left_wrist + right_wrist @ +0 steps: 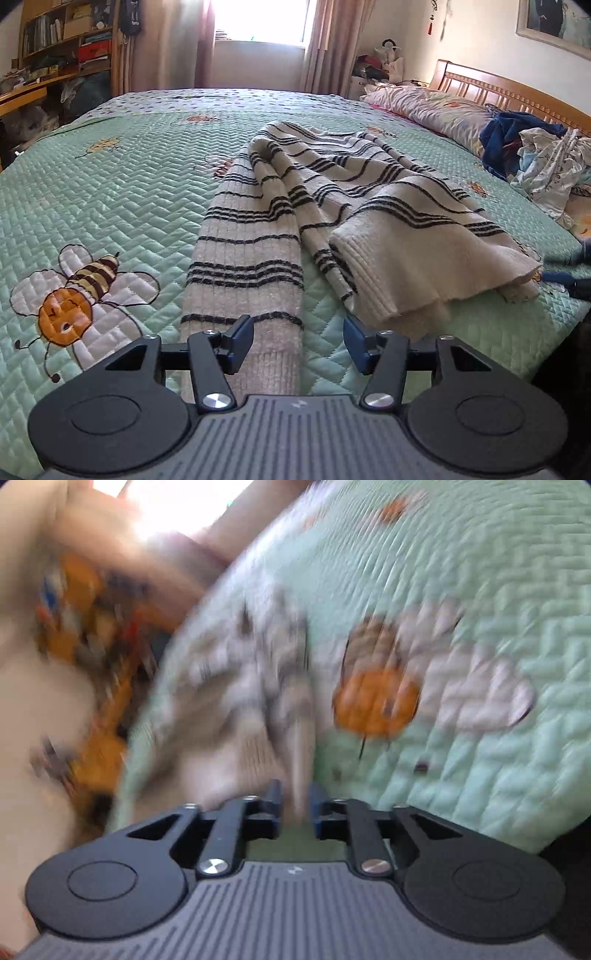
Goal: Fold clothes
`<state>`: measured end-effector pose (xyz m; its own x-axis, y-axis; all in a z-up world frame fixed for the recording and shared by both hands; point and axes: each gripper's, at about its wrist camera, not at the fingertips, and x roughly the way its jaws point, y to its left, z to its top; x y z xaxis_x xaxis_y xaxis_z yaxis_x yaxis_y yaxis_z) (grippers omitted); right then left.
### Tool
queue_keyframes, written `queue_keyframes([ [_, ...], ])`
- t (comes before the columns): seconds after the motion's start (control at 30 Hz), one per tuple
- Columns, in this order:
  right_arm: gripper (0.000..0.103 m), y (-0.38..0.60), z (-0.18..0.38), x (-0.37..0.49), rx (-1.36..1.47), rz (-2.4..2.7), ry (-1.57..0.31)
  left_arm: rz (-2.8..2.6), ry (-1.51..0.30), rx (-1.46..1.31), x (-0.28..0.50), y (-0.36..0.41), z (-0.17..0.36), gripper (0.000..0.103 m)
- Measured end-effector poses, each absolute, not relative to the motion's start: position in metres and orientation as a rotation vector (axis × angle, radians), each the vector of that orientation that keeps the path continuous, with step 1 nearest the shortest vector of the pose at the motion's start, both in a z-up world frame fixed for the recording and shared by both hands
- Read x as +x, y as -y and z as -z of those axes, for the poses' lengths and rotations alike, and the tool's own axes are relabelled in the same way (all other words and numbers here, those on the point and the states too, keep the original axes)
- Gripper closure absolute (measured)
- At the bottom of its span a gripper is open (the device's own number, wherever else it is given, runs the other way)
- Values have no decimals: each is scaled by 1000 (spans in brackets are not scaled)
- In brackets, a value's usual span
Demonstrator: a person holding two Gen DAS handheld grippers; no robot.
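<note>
Striped sweater (332,199) on bee quilt (110,192); left tongs (298,343) wide over sleeve; right tongs (295,801) narrow, pinching fabric fold.

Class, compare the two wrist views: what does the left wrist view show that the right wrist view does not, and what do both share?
Only the left wrist view: a sharp room with window, bookshelf, wooden headboard, pillow and a pile of clothes. Only the right wrist view: heavy motion blur, and knit fabric running between the right gripper fingers. Both: the striped sweater on the green bee quilt.
</note>
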<state>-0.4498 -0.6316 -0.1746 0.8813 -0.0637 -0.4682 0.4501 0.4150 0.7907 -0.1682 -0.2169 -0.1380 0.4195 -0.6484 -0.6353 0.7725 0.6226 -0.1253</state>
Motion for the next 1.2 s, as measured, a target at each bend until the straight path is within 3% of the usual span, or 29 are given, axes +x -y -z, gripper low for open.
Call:
queue_keyframes([
  [0.07, 42, 645, 172, -447, 1139, 359, -355, 900, -702, 198, -170, 220, 138, 44],
  [0.2, 41, 648, 192, -406, 1162, 335, -447, 889, -702, 209, -173, 220, 139, 38],
  [0.23, 44, 644, 196, -399, 1157, 331, -441, 885, -702, 213, -174, 220, 139, 37],
  [0.3, 85, 641, 201, -395, 1176, 328, -437, 872, -708, 216, -173, 218, 139, 35],
  [0.33, 93, 640, 204, -394, 1192, 326, -439, 867, -712, 215, -172, 217, 140, 35],
  [0.47, 95, 655, 186, -407, 1162, 363, -402, 852, -714, 212, -165, 216, 138, 35],
  [0.63, 97, 733, 75, -439, 847, 587, -301, 841, -706, 205, -160, 218, 137, 34],
  [0.73, 92, 762, 14, -450, 662, 690, -286, 836, -710, 181, -162, 219, 141, 33],
  [0.8, 77, 765, -7, -455, 552, 747, -298, 838, -724, 174, -162, 220, 147, 32],
  [0.87, 25, 732, 13, -450, 473, 781, -362, 843, -738, 178, -162, 222, 150, 32],
  [0.93, 23, 704, 50, -456, 495, 822, -395, 852, -736, 195, -163, 222, 149, 32],
  [1.03, 28, 666, 117, -464, 767, 695, -388, 850, -717, 202, -161, 216, 142, 31],
  [1.2, 28, 606, 159, -459, 1067, 490, -285, 810, -725, 129, -150, 199, 139, 29],
])
